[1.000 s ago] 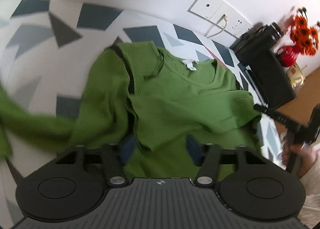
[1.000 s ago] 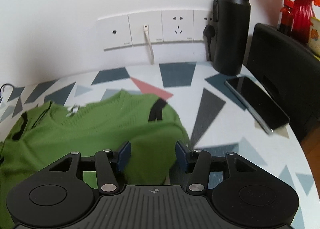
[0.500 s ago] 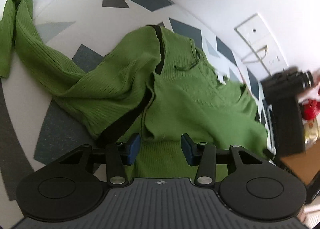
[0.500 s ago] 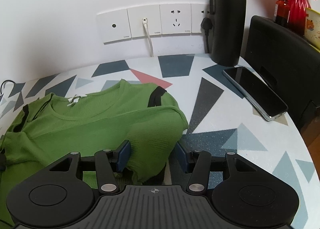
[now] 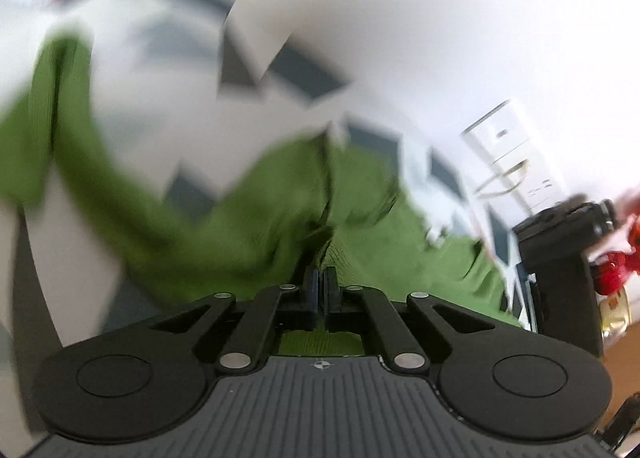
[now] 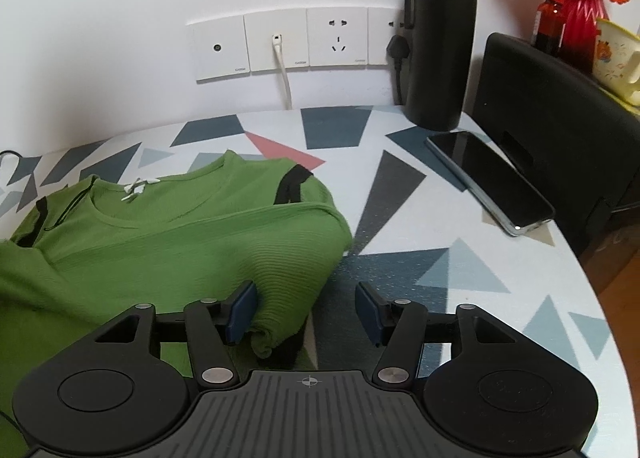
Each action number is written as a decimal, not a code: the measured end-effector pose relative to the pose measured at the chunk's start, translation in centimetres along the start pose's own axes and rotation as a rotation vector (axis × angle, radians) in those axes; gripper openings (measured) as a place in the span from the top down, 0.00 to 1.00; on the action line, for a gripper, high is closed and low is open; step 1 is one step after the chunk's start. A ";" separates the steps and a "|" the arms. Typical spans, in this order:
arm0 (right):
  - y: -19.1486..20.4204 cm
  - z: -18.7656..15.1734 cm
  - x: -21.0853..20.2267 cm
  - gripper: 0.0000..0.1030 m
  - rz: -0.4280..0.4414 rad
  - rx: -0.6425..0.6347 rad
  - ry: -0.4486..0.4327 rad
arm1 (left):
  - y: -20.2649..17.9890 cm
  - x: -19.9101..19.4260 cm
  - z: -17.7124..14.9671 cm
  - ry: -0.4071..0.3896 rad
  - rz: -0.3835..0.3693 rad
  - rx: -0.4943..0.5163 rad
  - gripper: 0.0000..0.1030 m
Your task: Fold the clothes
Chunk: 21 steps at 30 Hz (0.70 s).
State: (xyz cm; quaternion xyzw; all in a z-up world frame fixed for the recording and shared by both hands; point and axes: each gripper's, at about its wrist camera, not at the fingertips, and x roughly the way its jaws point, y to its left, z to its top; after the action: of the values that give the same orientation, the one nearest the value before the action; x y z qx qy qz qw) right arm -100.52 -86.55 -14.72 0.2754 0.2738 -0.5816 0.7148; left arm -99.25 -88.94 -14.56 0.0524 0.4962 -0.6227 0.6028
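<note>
Probably home: patterned table (image 6: 400,186), vase (image 6: 580,18).

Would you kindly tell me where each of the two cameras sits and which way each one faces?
Left wrist view: on the left tongs, looking forward and down, blurred, at the green sweater; its own fingers show, shut on the fabric.
Right wrist view: on the right tongs, looking down at the patterned table toward the wall sockets; its jaws are opening around the sweater's folded edge.
Both views share the sweater, sockets and black bottle.
</note>
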 end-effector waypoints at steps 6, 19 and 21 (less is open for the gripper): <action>0.0 -0.2 -0.6 0.47 0.020 0.011 -0.017 | 1.9 -2.2 2.5 -0.124 0.134 0.066 0.98; 0.3 3.1 3.8 0.47 0.069 0.035 0.004 | 4.0 -0.8 -0.7 -0.045 0.214 0.105 0.98; 0.5 3.5 5.1 0.47 0.087 0.060 0.023 | 3.8 -0.9 -0.7 -0.052 0.213 0.113 0.98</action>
State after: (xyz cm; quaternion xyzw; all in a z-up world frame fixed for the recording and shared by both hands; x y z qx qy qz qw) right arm -98.90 -92.43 -15.83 0.3151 0.2523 -0.5547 0.7276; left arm -96.38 -87.01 -16.41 0.1226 0.4358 -0.5833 0.6743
